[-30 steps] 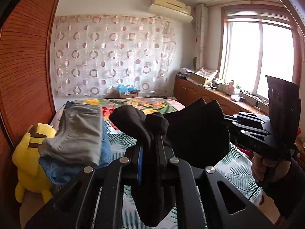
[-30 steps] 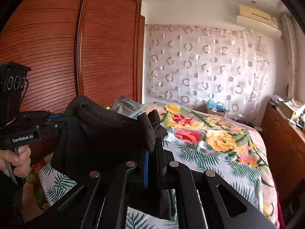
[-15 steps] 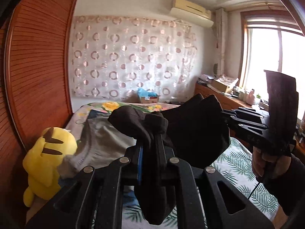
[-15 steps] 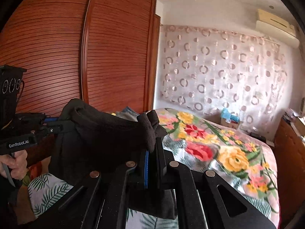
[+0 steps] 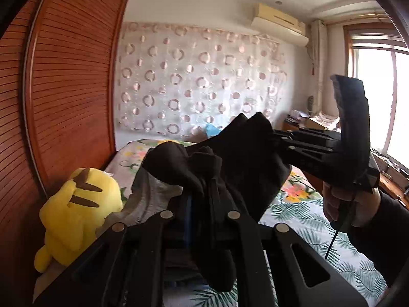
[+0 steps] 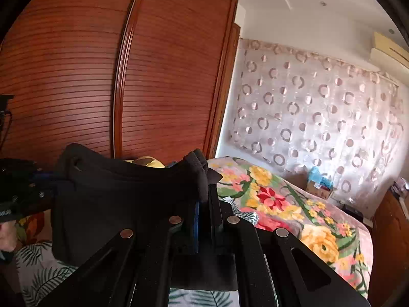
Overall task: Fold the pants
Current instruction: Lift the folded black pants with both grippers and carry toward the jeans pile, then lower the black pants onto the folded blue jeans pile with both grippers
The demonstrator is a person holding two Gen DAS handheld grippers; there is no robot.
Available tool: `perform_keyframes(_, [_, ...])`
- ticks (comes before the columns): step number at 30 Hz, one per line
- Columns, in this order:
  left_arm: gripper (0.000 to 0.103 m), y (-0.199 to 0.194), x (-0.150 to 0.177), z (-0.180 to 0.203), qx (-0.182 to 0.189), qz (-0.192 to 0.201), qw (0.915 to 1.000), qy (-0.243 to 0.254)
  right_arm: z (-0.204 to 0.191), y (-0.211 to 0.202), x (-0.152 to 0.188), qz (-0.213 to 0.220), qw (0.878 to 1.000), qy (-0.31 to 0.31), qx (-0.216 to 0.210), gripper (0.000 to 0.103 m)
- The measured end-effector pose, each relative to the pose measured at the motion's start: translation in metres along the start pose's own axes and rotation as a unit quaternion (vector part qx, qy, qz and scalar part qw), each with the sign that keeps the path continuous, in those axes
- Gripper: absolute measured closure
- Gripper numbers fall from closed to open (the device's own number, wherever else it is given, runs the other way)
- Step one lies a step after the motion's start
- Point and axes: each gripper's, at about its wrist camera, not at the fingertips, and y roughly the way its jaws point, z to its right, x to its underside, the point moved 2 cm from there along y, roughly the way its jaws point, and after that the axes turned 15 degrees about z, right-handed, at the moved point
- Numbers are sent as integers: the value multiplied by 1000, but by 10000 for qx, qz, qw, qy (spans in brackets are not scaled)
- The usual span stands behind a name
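The black pants [image 5: 245, 163] hang in the air above the bed [image 5: 301, 220], stretched between the two claws; the left claw [image 5: 202, 192] is pressed together on one bunched corner of the fabric, a fold of it spilling down between the fingers; the right claw [image 6: 204, 194] pinches the opposite corner in the same way, its fingers closed tight on a wad of cloth (a blue pad edge shows beside it). In the left wrist view the right claw [image 5: 278, 140] reaches in from the right side, gripped by a hand [image 5: 342, 204] in a dark sleeve; the cloth sags between the two holds. On the bed below lie a grey garment [image 5: 150, 197] and a yellow plush toy [image 5: 76, 209] near the wooden wardrobe [image 6: 127, 76]; the bedspread [image 6: 281, 204] is floral, and a curtain with rings [image 6: 319, 117] covers the far wall.
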Motion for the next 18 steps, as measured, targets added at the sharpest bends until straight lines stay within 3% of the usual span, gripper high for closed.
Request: perform_keyframes(18, [91,0,29,-27,-559,-35,9979,-317,15,83,-21,-450,9971,-159,-600,97])
